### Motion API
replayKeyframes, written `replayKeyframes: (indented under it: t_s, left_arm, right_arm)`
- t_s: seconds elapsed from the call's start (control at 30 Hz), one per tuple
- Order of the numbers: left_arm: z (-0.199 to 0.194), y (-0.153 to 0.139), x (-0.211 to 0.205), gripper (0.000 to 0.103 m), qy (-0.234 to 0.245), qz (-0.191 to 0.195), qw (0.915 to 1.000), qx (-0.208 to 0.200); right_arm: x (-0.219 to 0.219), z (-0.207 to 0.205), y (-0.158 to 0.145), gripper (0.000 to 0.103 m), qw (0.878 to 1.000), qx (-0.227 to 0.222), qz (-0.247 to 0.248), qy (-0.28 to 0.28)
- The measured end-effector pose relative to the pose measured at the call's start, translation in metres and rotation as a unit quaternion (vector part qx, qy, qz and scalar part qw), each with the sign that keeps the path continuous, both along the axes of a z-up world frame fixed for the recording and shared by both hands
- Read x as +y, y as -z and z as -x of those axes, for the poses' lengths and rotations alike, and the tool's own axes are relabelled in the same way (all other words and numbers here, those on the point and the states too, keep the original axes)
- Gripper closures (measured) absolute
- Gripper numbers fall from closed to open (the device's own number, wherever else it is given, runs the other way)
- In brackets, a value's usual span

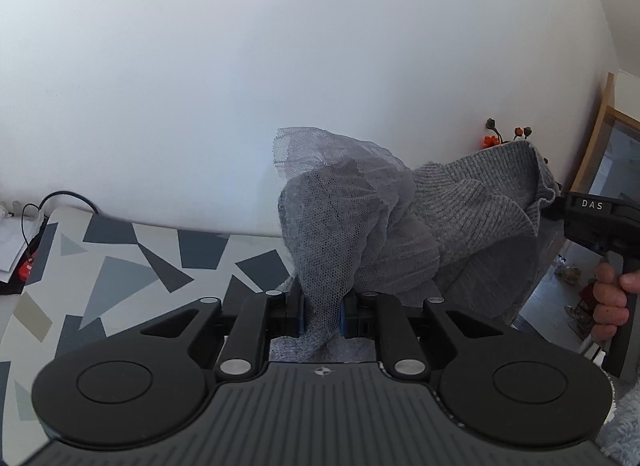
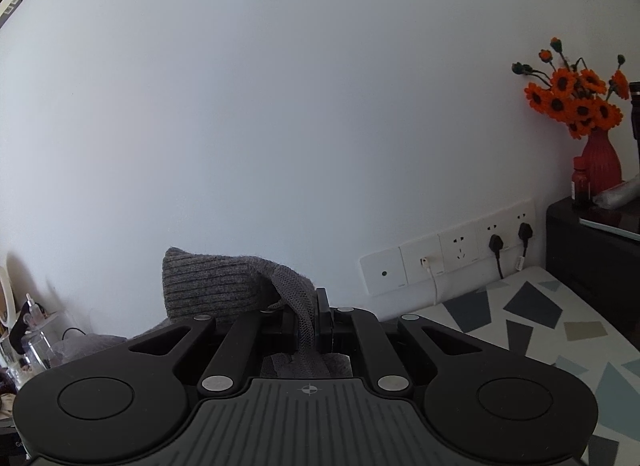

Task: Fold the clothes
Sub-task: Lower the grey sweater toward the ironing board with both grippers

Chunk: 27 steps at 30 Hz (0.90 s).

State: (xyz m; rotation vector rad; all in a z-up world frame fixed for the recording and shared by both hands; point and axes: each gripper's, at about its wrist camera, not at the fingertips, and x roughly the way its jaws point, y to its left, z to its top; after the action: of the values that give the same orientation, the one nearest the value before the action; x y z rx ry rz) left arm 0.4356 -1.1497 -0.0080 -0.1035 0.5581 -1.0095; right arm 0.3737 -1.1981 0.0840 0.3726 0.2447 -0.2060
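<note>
Between the left hand-held gripper (image 1: 322, 316) pads, gray mesh of the garment (image 1: 400, 225) is sitting clamped, lifted above the patterned bed (image 1: 120, 266). Farther right, the right hand-held gripper (image 2: 314, 324) is pinching its knit edge tight, with orange flowers (image 2: 576, 97) standing beyond.

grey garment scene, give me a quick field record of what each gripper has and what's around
garment: grey knit garment with a mesh tulle layer, lifted off the patterned surface
left gripper: shut on the mesh tulle layer
right gripper: shut on the grey knit garment
person's hand: on the right gripper's handle
backdrop: white wall, wall sockets, orange flowers in a red vase
</note>
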Motion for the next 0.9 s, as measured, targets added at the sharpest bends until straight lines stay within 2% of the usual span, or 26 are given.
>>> replayKeyframes:
  t_s: [0.4, 0.57, 0.77, 0.9]
  left_arm:
    - [-0.011, 0.025, -0.014, 0.088, 0.006, -0.021, 0.9989, 0.041]
    - [-0.016, 0.031, -0.013, 0.088, 0.003, -0.027, 0.9985, 0.047]
    - [-0.033, 0.043, -0.016, 0.088, -0.006, -0.034, 0.9977, 0.059]
    - [-0.055, 0.048, -0.034, 0.088, -0.012, -0.038, 0.9973, 0.062]
  right_arm:
    - [-0.007, -0.006, 0.024, 0.097, 0.999, 0.036, -0.014, 0.013]
    - [-0.008, -0.012, 0.036, 0.097, 0.998, 0.050, -0.017, 0.013]
    - [-0.005, -0.035, 0.048, 0.097, 0.997, 0.070, -0.015, 0.007]
    - [-0.005, -0.062, 0.055, 0.097, 0.997, 0.083, -0.005, 0.003]
